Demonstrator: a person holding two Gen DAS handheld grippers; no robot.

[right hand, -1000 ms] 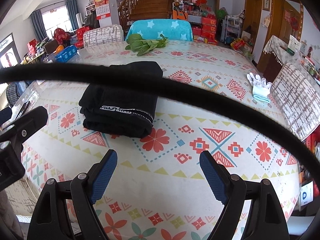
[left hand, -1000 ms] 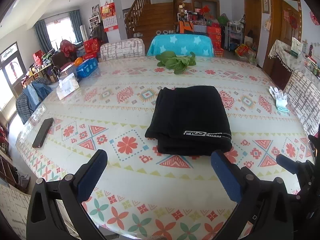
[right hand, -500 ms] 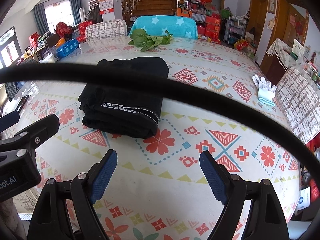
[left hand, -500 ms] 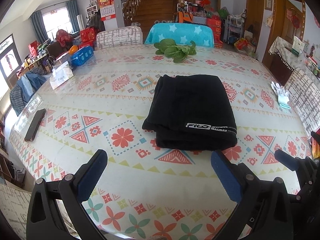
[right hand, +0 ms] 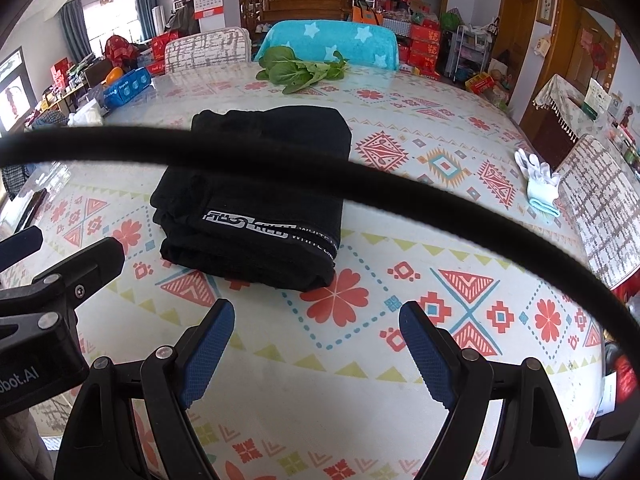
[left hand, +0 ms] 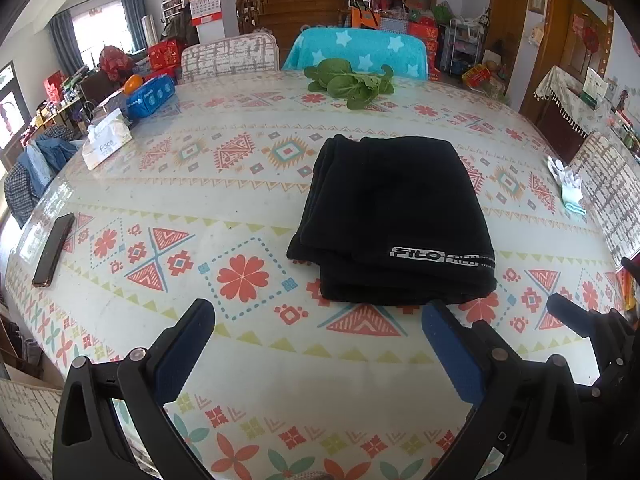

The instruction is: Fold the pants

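Note:
The black pants (left hand: 394,216) lie folded into a compact rectangle on the patterned tablecloth (left hand: 240,184), a white logo strip on their near edge. They also show in the right wrist view (right hand: 256,196). My left gripper (left hand: 318,320) is open and empty, held above the table just short of the pants' near edge. My right gripper (right hand: 316,320) is open and empty, in front of the pants' near right corner. A black cable (right hand: 360,176) crosses the right wrist view and hides a strip of the pants.
Leafy greens (left hand: 350,82) lie at the table's far side. A tissue box (left hand: 106,142) and blue pack (left hand: 150,96) sit far left, a phone (left hand: 54,250) at the left edge, white gloves (left hand: 568,190) at the right edge. Chairs stand behind the table.
Both grippers have moved a little closer to the folded pants, staying open. The pants have not moved.

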